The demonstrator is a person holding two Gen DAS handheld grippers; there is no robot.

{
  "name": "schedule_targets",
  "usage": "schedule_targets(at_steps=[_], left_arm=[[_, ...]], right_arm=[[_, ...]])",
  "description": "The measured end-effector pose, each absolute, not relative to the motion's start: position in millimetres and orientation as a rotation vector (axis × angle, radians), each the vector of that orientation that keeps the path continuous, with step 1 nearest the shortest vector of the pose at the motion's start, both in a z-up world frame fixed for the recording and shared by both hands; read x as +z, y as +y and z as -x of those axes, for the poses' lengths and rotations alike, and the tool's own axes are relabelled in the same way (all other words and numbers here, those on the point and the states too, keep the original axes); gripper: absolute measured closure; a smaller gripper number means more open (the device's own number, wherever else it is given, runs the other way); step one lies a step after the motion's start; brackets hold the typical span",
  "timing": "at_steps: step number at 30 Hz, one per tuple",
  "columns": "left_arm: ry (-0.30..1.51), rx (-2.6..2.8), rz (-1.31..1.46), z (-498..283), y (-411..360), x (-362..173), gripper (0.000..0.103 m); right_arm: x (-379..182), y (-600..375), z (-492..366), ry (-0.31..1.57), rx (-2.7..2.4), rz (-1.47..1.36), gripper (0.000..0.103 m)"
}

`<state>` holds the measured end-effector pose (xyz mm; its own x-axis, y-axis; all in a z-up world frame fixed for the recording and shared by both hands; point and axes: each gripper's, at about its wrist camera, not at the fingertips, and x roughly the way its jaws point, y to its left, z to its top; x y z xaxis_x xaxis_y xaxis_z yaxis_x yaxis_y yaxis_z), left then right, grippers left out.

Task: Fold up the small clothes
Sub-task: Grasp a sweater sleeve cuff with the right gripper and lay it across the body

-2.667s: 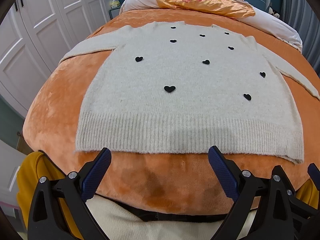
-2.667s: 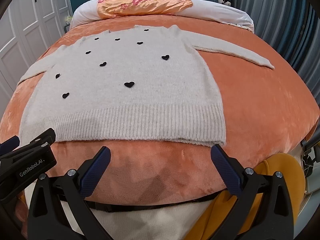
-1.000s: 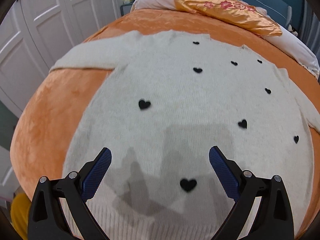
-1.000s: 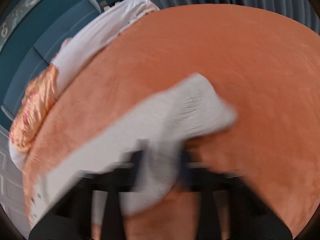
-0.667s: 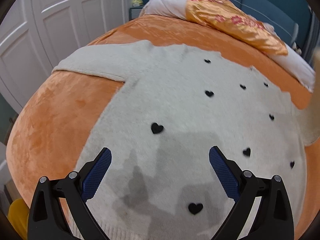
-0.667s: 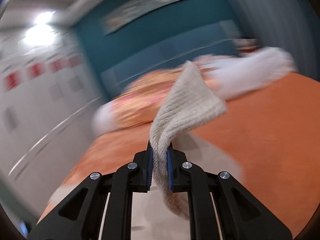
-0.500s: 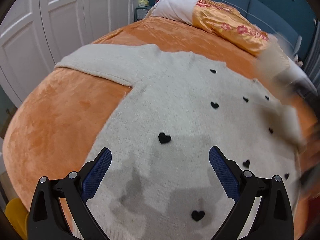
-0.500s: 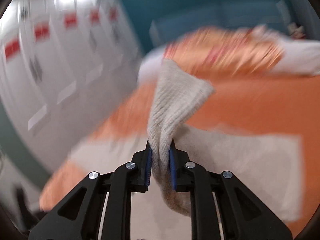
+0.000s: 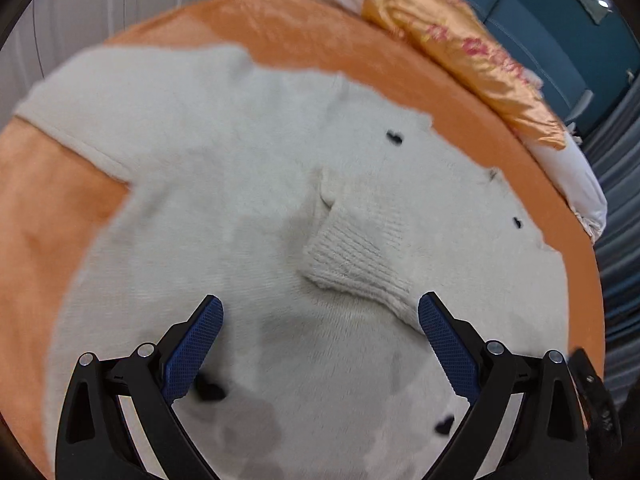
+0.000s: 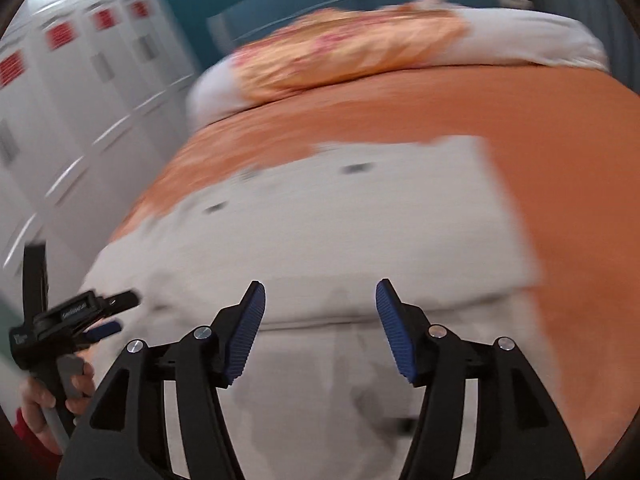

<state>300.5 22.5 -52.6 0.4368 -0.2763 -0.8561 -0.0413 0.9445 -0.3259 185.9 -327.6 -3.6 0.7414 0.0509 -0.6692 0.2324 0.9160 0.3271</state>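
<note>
A cream sweater (image 9: 224, 184) with small black hearts lies flat on the orange bed cover (image 9: 48, 208). One sleeve is folded across its chest, and its ribbed cuff (image 9: 352, 256) rests just ahead of my left gripper (image 9: 320, 312). That gripper hovers over the sweater, open and empty. The other sleeve (image 9: 92, 112) still stretches out to the upper left. In the right wrist view my right gripper (image 10: 320, 292) hangs above the sweater (image 10: 360, 220); its jaws are opening with nothing between them. The left gripper (image 10: 80, 320) and the hand (image 10: 44, 400) that holds it show at the left edge.
An orange floral pillow (image 9: 460, 48) and a white pillow (image 9: 572, 176) lie at the head of the bed. White wardrobe doors (image 10: 60, 120) stand along the left side and grey curtains (image 9: 620, 208) along the right.
My right gripper swung the sleeve cuff over the sweater's body and let it go; its jaws now stand apart and empty. My left gripper moved further up over the sweater and tilted.
</note>
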Motion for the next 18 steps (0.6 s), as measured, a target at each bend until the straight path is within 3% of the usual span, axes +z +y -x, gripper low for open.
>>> schedule_targets(at_steps=[3, 4, 5, 7, 8, 9, 10, 11, 13, 14, 18], left_arm=[[1.098, -0.119, 0.348, -306.9, 19.5, -57.0, 0.010], [1.087, -0.118, 0.343, -308.8, 18.1, -55.4, 0.019], [1.080, -0.122, 0.336, -311.5, 17.0, -53.8, 0.030], [1.082, -0.157, 0.332, -321.6, 13.5, -50.8, 0.067], [1.083, -0.171, 0.329, -327.9, 11.2, -48.1, 0.076], [1.069, -0.180, 0.323, -333.5, 9.9, -43.9, 0.095], [1.047, -0.193, 0.315, -337.6, 8.9, -37.8, 0.095], [1.016, -0.216, 0.304, -343.5, 6.3, -27.4, 0.096], [0.952, -0.242, 0.276, -349.3, 2.8, -7.5, 0.096], [0.896, -0.255, 0.254, -352.8, 0.5, 10.0, 0.097], [0.714, -0.275, 0.257, -348.0, 8.1, 55.8, 0.097]], right_arm=[[-9.3, -367.4, -189.2, 0.742, -0.203, -0.461, 0.047], [-15.6, -376.9, -189.3, 0.741, -0.220, -0.471, 0.047], [-18.9, -386.1, -198.4, 0.748, -0.241, -0.476, 0.047], [-27.6, -394.5, -210.3, 0.769, -0.251, -0.475, 0.047], [-31.9, -393.7, -216.5, 0.786, -0.262, -0.464, 0.047], [-37.1, -394.5, -227.0, 0.809, -0.270, -0.454, 0.047], [-43.4, -393.9, -238.6, 0.837, -0.271, -0.448, 0.047], [-44.7, -397.4, -245.4, 0.854, -0.273, -0.445, 0.054], [-43.3, -394.5, -254.1, 0.858, -0.271, -0.437, 0.081], [-32.3, -398.5, -247.8, 0.806, -0.259, -0.454, 0.089], [21.4, -391.1, -209.0, 0.481, -0.185, -0.514, 0.090]])
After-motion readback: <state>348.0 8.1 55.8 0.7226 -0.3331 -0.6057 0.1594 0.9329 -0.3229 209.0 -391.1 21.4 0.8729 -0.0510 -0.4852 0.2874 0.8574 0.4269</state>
